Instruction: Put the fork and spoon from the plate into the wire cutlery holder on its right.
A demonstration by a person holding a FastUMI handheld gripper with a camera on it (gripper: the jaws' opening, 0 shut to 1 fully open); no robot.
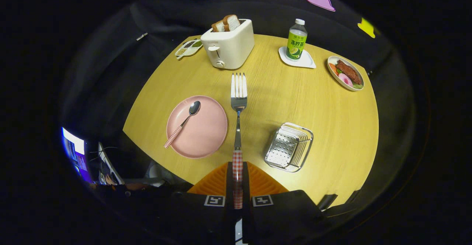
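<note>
Fork (238,101) is off the plate (206,142) & up in the air, checked handle clamped between both fingers of the gripper (238,180), tines pointing fwd toward the toaster (229,46). Spoon (184,121) lies on the pink plate, bowl up near the far rim, handle hanging over the near-left rim. Wire cutlery holder (289,147) sits on the table (332,127) to the plate's right, looks empty. So approx. a quarter done: fork lifted but not dropped in, spoon untouched. Left: carry fork right over holder, release, then spoon.
</note>
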